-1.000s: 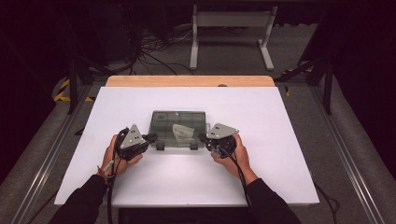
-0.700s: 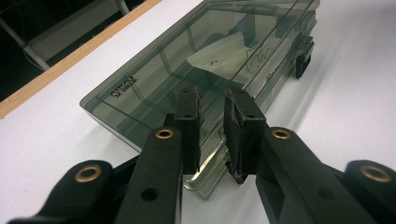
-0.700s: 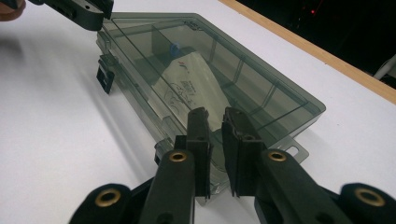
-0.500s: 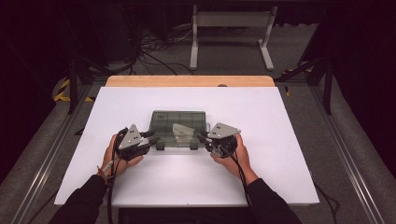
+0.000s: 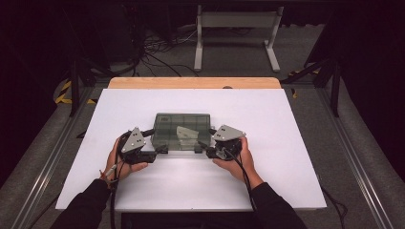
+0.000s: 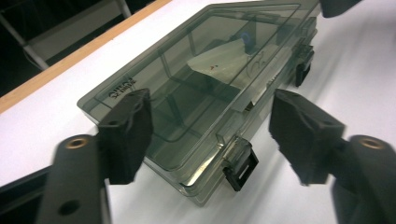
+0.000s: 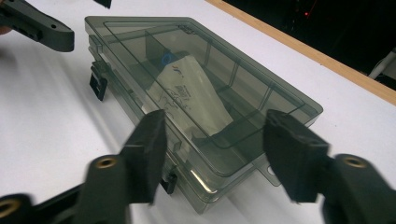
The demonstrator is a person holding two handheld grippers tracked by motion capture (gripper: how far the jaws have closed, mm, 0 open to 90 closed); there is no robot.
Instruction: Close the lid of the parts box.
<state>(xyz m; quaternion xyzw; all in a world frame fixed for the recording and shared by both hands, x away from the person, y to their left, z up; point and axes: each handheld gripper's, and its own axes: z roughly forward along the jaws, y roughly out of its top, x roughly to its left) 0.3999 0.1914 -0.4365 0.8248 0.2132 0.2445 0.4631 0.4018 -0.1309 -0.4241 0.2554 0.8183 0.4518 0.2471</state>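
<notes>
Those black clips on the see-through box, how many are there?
2, both on the clear box's near long side: one latch by the left gripper, the other latch toward the right gripper. Other sides could hide more.

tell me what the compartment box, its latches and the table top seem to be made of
Compartment box: smoky translucent hard plastic, probably; dividers and a white packet show through the glossy lid.
Latches: opaque black plastic, by their moulded look.
Table top: smooth matte white surface, likely laminate, with a wood-coloured strip along the far edge.
</notes>
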